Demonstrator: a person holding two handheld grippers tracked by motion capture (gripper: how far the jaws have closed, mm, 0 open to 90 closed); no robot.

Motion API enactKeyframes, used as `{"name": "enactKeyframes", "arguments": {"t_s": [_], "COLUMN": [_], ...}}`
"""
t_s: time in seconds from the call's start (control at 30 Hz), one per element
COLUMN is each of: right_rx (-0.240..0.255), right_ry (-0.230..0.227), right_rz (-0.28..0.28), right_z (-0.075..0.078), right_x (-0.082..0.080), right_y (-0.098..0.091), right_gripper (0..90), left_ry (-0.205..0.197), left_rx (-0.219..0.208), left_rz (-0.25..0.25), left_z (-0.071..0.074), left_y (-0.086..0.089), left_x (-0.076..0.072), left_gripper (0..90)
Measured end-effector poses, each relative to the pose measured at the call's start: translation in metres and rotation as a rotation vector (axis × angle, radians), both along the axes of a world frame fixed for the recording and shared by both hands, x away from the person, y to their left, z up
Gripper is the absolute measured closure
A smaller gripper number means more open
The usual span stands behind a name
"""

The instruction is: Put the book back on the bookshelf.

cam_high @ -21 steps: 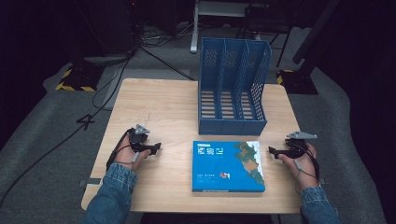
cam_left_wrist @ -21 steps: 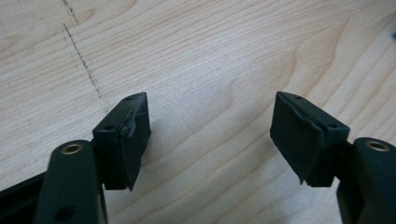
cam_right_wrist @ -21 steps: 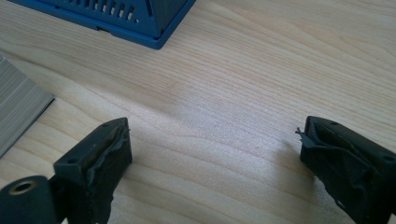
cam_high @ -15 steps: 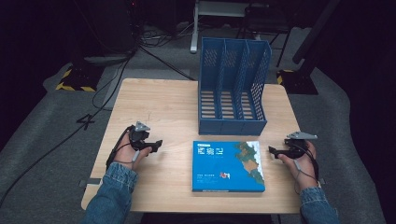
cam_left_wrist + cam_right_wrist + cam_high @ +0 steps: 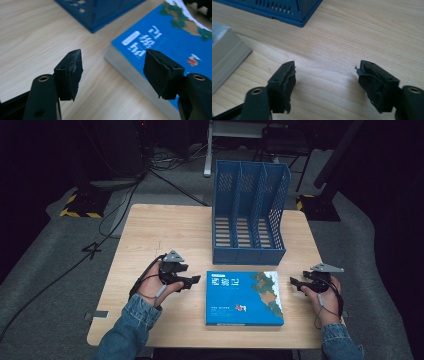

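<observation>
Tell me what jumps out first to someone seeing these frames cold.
The blue book lies flat at the table's near edge, midway between both hands. Behind it stands the blue three-slot file rack, slots empty. The left gripper and right gripper flank the book, both open and apart from it, fingers holding nothing.

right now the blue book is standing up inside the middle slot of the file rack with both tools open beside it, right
Not quite. The blue book is lying flat on the table in front of the file rack, not standing in a slot; the high view shows its slots empty. The left tool and right tool are open on either side of it.
</observation>
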State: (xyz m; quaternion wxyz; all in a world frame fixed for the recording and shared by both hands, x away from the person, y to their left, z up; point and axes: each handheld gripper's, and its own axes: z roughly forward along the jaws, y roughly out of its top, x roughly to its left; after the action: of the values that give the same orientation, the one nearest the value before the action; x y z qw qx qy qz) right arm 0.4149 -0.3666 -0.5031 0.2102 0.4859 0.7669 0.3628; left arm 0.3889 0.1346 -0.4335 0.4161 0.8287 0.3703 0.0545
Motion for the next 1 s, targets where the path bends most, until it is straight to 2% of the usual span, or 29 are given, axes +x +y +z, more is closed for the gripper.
{"name": "enactKeyframes", "arguments": {"t_s": [0.1,0.17,0.3,0.37,0.47,0.6,0.67,0.73,0.83,1.0], "right_rx": [0.014,0.030,0.071,0.076,0.064,0.038,0.020,0.008,-0.008,-0.018], "right_ry": [-0.012,-0.019,0.007,0.003,-0.003,-0.004,-0.002,0.001,0.007,0.005], "right_rz": [-0.002,-0.001,-0.009,0.003,0.017,0.031,0.056,0.064,0.085,0.092], "right_z": [0.005,0.009,0.015,0.018,0.021,0.021,0.022,0.023,0.022,0.021], "right_x": [-0.005,-0.009,-0.017,-0.021,-0.026,-0.029,-0.031,-0.032,-0.033,-0.033], "right_y": [-0.001,-0.002,0.000,0.002,0.004,0.009,0.014,0.018,0.022,0.023], "right_gripper": [35.3,33.9,32.5,32.1,31.2,30.1,30.1,29.9,29.8,29.6], "left_ry": [0.018,0.015,0.055,0.096,0.130,0.164,0.187,0.201,0.207,0.188], "left_rx": [0.013,0.024,0.016,0.030,0.063,0.058,0.082,0.067,0.074,0.092], "left_rz": [-0.044,-0.062,-0.080,-0.077,-0.078,-0.088,-0.095,-0.097,-0.092,-0.092], "left_z": [-0.002,-0.004,-0.008,-0.014,-0.022,-0.030,-0.037,-0.040,-0.041,-0.038], "left_y": [-0.013,-0.019,-0.028,-0.033,-0.038,-0.043,-0.047,-0.050,-0.052,-0.054], "left_x": [-0.003,-0.003,-0.001,0.001,0.005,0.007,0.009,0.009,0.009,0.007], "left_gripper": [32.1,33.3,33.3,32.6,31.9,31.3,30.8,28.1,26.1,26.7]}}
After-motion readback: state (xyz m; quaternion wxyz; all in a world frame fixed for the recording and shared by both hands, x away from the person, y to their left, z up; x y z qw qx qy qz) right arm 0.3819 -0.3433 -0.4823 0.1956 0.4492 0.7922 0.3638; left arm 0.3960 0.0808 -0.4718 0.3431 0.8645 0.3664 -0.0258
